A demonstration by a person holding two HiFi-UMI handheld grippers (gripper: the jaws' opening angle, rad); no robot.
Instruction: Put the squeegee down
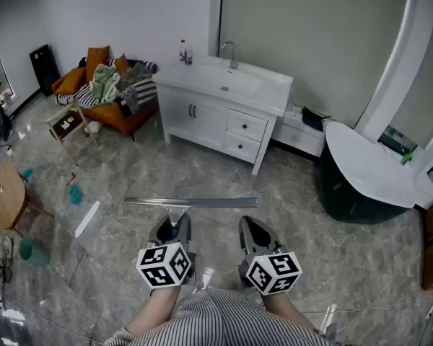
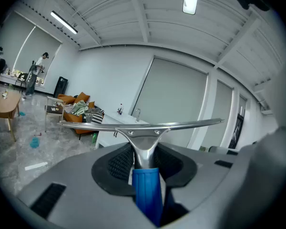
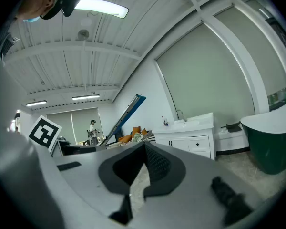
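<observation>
The squeegee (image 1: 191, 202) has a long metal blade and a blue handle. It hangs level in the air over the floor, in front of me. My left gripper (image 1: 174, 220) is shut on it where the metal neck meets the handle. In the left gripper view the blade (image 2: 143, 127) spans the picture, and the blue handle (image 2: 146, 190) runs back between the black pads of the left gripper (image 2: 144, 160). My right gripper (image 1: 251, 224) is beside it on the right, shut with nothing in it. In the right gripper view the tips of the right gripper (image 3: 144, 149) meet, and the squeegee (image 3: 128, 111) shows slanting at the left.
A white vanity with a sink (image 1: 224, 92) stands ahead against the wall. An orange sofa piled with clothes (image 1: 105, 92) is at the back left, and a dark green tub with a white top (image 1: 361, 171) at the right. A small wooden table (image 1: 7, 193) stands at the left on grey marble floor.
</observation>
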